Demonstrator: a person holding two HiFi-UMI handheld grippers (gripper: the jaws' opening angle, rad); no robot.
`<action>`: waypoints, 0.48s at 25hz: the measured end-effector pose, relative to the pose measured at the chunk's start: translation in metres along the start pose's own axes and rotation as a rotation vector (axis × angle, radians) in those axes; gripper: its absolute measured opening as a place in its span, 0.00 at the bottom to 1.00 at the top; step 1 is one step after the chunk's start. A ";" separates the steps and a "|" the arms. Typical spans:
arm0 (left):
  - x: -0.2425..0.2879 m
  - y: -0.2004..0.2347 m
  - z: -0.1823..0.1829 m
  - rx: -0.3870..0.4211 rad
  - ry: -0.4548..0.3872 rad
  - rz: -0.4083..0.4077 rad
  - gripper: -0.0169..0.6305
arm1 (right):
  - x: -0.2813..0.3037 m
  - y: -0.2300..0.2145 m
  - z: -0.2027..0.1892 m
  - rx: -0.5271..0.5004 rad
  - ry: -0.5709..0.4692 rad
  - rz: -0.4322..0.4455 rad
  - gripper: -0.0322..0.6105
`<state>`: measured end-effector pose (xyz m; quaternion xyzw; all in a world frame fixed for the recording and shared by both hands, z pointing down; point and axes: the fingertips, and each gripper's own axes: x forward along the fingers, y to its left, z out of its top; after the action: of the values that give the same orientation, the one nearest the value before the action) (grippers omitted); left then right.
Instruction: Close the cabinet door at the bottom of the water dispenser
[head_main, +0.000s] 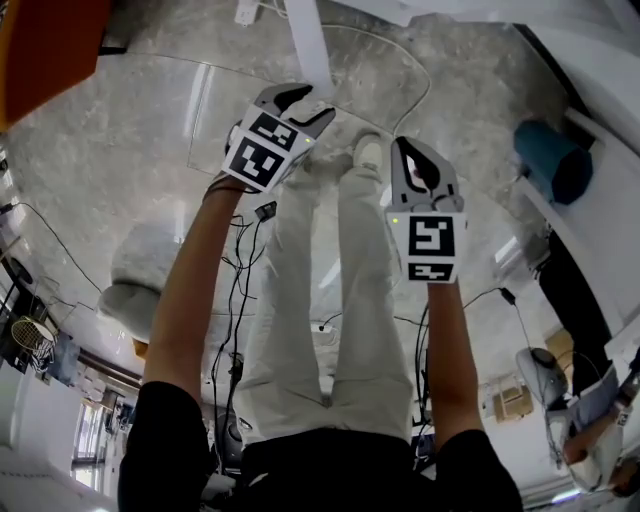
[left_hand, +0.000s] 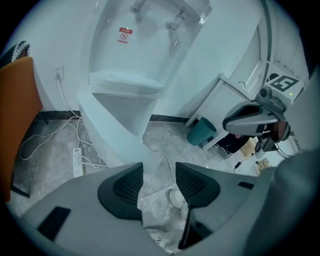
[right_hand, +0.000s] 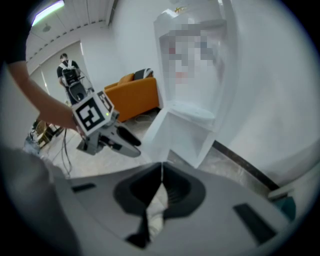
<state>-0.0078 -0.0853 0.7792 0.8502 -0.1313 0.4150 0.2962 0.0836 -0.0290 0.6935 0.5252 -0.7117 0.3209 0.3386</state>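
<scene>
The white water dispenser (left_hand: 145, 45) stands against the wall, taps at the top. Its bottom cabinet door (left_hand: 112, 131) is swung open towards me; from the right gripper view that door (right_hand: 167, 135) shows edge-on below the drip shelf. From the head view the door is a narrow white strip (head_main: 308, 45) ahead of my shoes. My left gripper (left_hand: 159, 172) is open with nothing between its pads, short of the door's edge. My right gripper (right_hand: 161, 167) is shut on nothing, its tips touching. Both the left gripper (head_main: 295, 98) and the right gripper (head_main: 415, 160) hover above the floor in front of the dispenser.
An orange sofa (left_hand: 17, 120) is left of the dispenser. A power strip with cables (left_hand: 76, 162) lies on the floor by its base. A teal bin (left_hand: 202, 131) and a white cabinet (left_hand: 227, 97) stand to the right. Another person (right_hand: 67, 72) is far behind.
</scene>
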 end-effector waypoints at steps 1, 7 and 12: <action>0.003 -0.003 0.003 0.005 0.000 -0.002 0.35 | -0.002 -0.004 -0.003 0.006 -0.001 -0.004 0.11; 0.022 -0.023 0.021 0.033 -0.009 -0.006 0.35 | -0.011 -0.028 -0.018 0.029 -0.008 -0.030 0.10; 0.035 -0.031 0.033 0.059 0.001 -0.005 0.35 | -0.021 -0.045 -0.023 0.057 -0.021 -0.048 0.10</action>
<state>0.0495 -0.0802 0.7779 0.8586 -0.1167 0.4183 0.2723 0.1349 -0.0095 0.6939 0.5551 -0.6927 0.3274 0.3237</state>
